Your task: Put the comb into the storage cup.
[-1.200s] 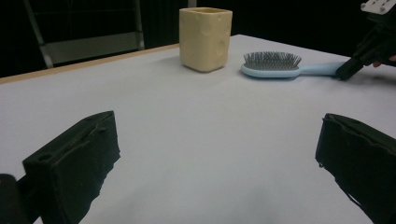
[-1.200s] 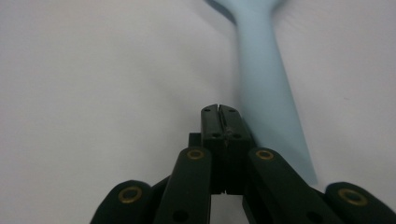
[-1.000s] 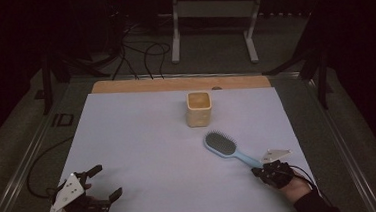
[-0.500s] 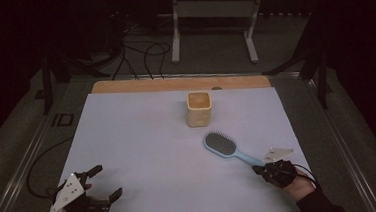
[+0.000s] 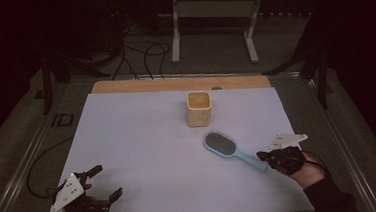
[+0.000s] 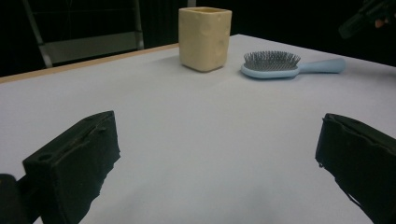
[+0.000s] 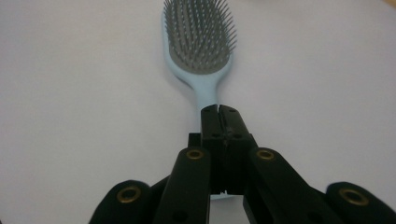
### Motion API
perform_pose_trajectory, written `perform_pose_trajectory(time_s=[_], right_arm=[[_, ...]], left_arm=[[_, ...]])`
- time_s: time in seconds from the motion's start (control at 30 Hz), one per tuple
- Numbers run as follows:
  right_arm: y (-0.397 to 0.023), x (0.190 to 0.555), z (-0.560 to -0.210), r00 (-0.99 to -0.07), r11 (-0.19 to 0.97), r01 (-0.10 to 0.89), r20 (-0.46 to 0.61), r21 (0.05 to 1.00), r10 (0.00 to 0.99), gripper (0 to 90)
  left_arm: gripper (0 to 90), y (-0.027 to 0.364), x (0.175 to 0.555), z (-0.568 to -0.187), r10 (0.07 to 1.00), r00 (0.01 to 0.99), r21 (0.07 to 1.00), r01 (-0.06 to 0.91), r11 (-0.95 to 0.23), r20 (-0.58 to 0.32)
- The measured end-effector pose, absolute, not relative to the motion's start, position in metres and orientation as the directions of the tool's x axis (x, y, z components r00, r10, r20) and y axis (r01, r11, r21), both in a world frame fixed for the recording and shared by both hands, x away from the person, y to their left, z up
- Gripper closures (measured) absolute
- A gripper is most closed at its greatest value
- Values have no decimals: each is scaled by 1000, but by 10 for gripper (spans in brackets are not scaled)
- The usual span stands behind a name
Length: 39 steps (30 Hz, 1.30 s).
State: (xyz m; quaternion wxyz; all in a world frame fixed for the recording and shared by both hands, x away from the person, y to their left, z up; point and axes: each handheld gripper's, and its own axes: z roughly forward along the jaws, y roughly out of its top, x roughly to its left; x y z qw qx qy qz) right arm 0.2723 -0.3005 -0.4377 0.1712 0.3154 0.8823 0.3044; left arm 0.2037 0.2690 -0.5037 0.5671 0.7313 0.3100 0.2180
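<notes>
A light blue hairbrush [image 5: 220, 144] with grey bristles lies bristles-up on the white table top [image 5: 138, 139], right of the middle. My right gripper [image 5: 264, 157] is shut on the end of its handle, and in the right gripper view the jaws [image 7: 218, 112] pinch the handle with the brush head [image 7: 201, 37] straight ahead. A cream square cup [image 5: 198, 108] stands upright just behind the brush. My left gripper [image 5: 107, 181] rests open at the front left corner, with nothing between its jaws [image 6: 215, 158]. From there the cup [image 6: 204, 37] and the brush [image 6: 271, 63] lie far ahead.
A strip of bare wood [image 5: 174, 84] runs along the table's far edge. Beyond it are a metal stand [image 5: 212, 19] and loose cables [image 5: 142, 54] on the floor. Metal rails [image 5: 25, 167] border the table on both sides. The right gripper [image 6: 369, 14] sits at the top right of the left gripper view.
My right gripper has risen a little with the brush handle in it. The brush head stays in about the same spot. The left gripper has kept still.
</notes>
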Motion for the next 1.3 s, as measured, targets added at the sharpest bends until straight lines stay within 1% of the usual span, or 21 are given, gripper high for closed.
perform_pose_trajectory(time_s=[0.03,0.07,0.13,0.23,0.3,0.33,0.37,0.43,0.53,0.57,0.67,0.7,0.83,0.87,1.03,1.2,1.3], right_arm=[[-301,272,-438,-742,616,452,-110,645,661,877],[-300,274,-435,-748,621,450,-110,642,655,854],[-298,277,-429,-759,641,444,-117,626,640,780],[-293,282,-426,-786,675,431,-118,598,607,698],[-289,285,-425,-798,691,427,-117,583,591,619],[-289,285,-425,-798,691,427,-117,583,591,619],[-287,287,-426,-805,700,427,-112,572,582,585],[-283,290,-427,-811,708,425,-110,564,575,546],[-279,293,-428,-821,715,420,-102,559,561,508],[-274,297,-429,-828,725,416,-101,549,551,462],[-270,303,-430,-835,734,411,-99,540,541,385],[-270,303,-430,-835,734,411,-99,540,541,385],[-264,312,-430,-843,746,416,-88,520,531,321],[-264,312,-430,-843,746,416,-88,520,531,321],[-260,320,-432,-854,765,422,-68,487,515,258],[-254,327,-436,-862,782,436,-45,445,506,146],[-251,331,-439,-861,789,447,-34,422,507,109]], left_arm=[[0,269,204,-504,701,712,965,206,-163,-34],[0,269,204,-504,701,712,965,207,-164,-34],[0,269,204,-504,702,712,965,206,-164,-33],[0,269,204,-503,701,712,965,206,-164,-33],[0,269,204,-503,701,712,965,206,-164,-32],[0,269,204,-503,701,712,965,205,-164,-32],[0,269,203,-503,701,712,965,206,-164,-32],[0,270,203,-503,701,712,965,205,-166,-31],[0,270,203,-503,701,713,965,205,-164,-32],[0,270,203,-503,701,713,965,205,-164,-32],[0,270,203,-503,700,713,965,204,-162,-33],[0,270,203,-503,701,713,965,204,-162,-33],[0,270,203,-503,701,713,966,203,-163,-32],[0,270,203,-503,700,713,966,203,-162,-33],[0,270,203,-503,700,713,966,203,-162,-33],[0,270,203,-503,700,713,966,204,-161,-33],[0,270,203,-503,700,714,966,204,-161,-34]])
